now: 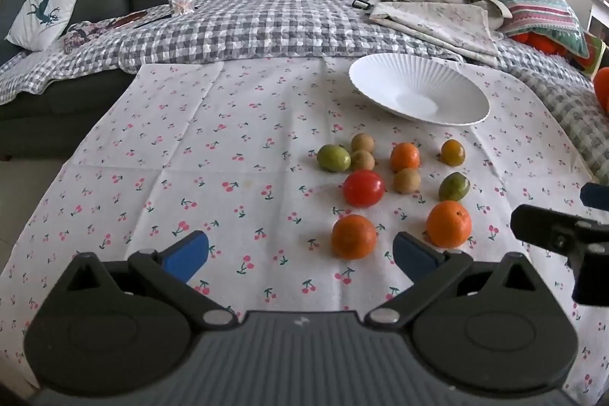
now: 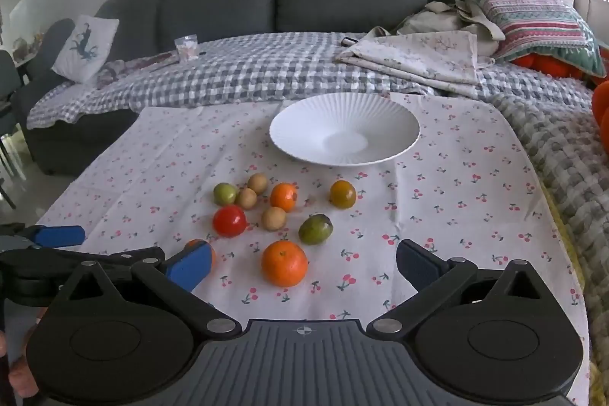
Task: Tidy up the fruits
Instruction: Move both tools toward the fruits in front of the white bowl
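Fruits lie loose on the cherry-print cloth, all just in front of the empty white bowl; nothing is sorted yet. Left of the bowl, my left gripper hangs with jaws wide, empty, near an orange. My right gripper, also spread and empty, faces another orange; I should close on that next.

Ten fruits lie loosely clustered on the cherry-print cloth: three oranges, a red tomato, green limes, small brown longans. Just beyond them sits a white ribbed bowl, upright.
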`<state>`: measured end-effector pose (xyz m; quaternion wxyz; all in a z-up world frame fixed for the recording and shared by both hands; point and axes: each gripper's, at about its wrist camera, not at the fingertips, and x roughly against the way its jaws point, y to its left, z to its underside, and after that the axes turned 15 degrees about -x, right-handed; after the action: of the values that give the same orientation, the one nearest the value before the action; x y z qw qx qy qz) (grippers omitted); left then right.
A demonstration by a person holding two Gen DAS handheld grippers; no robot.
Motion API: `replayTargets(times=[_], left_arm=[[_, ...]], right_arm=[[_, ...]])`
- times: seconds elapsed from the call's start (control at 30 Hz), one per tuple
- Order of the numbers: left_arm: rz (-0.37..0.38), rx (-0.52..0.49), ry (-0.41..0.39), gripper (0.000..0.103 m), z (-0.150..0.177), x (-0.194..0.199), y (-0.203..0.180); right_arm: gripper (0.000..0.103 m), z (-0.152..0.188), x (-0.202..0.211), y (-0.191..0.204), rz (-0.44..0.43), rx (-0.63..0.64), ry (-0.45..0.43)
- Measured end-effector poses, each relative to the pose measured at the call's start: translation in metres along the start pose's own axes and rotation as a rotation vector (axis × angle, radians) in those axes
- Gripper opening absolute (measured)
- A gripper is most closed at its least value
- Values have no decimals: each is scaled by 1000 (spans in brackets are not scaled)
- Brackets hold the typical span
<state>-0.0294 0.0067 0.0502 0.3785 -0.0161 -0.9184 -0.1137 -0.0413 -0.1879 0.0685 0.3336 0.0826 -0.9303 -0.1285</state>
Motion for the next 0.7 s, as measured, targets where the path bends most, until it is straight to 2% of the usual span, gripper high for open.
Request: replayTargets(times=[0.3, 0.33, 0.63, 0.7], left_arm=[[-2, 1, 3, 102, 1, -2, 0], [-3, 1, 3, 102, 1, -2, 0], [-11, -4, 13, 102, 2, -8, 2], [-9, -8, 18, 102, 2, -10, 2]], right_arm=[[103, 2, 6, 0, 27, -1, 4], [103, 4, -5, 1, 22, 5, 14], [103, 13, -15, 2, 40, -5, 22], [103, 2, -16, 7, 46, 2, 40]])
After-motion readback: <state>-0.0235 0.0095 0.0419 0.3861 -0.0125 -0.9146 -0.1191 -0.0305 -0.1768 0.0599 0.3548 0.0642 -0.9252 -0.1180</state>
